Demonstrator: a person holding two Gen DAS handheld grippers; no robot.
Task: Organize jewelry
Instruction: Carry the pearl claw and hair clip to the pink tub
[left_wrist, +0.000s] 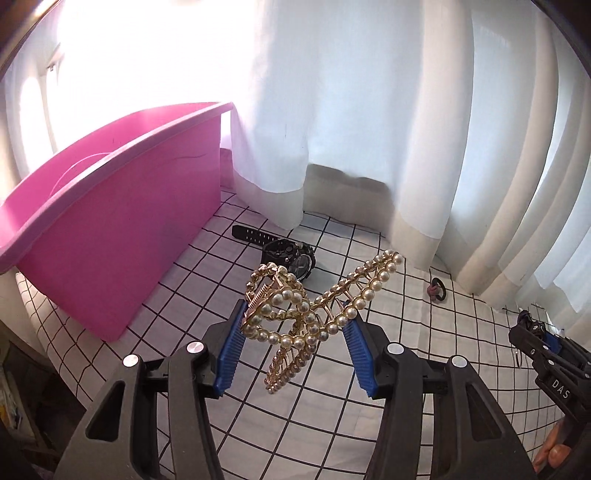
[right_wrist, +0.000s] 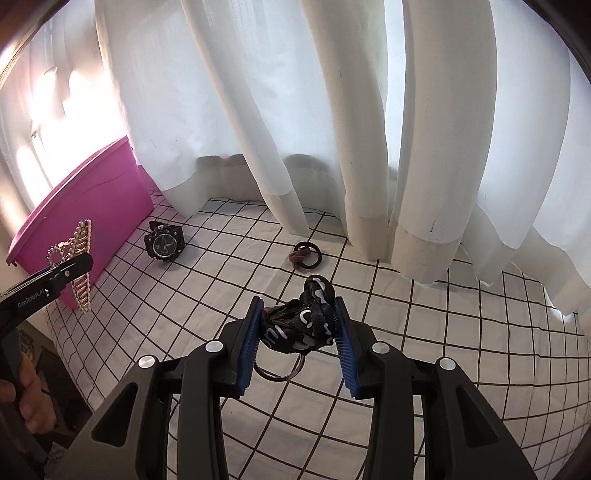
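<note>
two pieces lifted, two left on the cloth

one pink bin (left_wrist: 122, 236) waits beside you — contents hidden. your left gripper (left_wrist: 295, 332) is clamped on the one pearl hair claw (left_wrist: 314, 314); your right gripper (right_wrist: 297, 328) pinches one black printed scrunchie (right_wrist: 299, 321). one black watch (left_wrist: 291, 254) and one small hair tie (right_wrist: 304, 254) remain on the grid cloth (right_wrist: 443, 350).

Left gripper (left_wrist: 293, 332) and right gripper (right_wrist: 298, 321): black plastic frames, triangular cut-outs noted. Ribbed blue pads fitted inside the jaws. Round silver screws seen at pivots. White lettering printed: "GenRobo.AI", "DAS".
</note>
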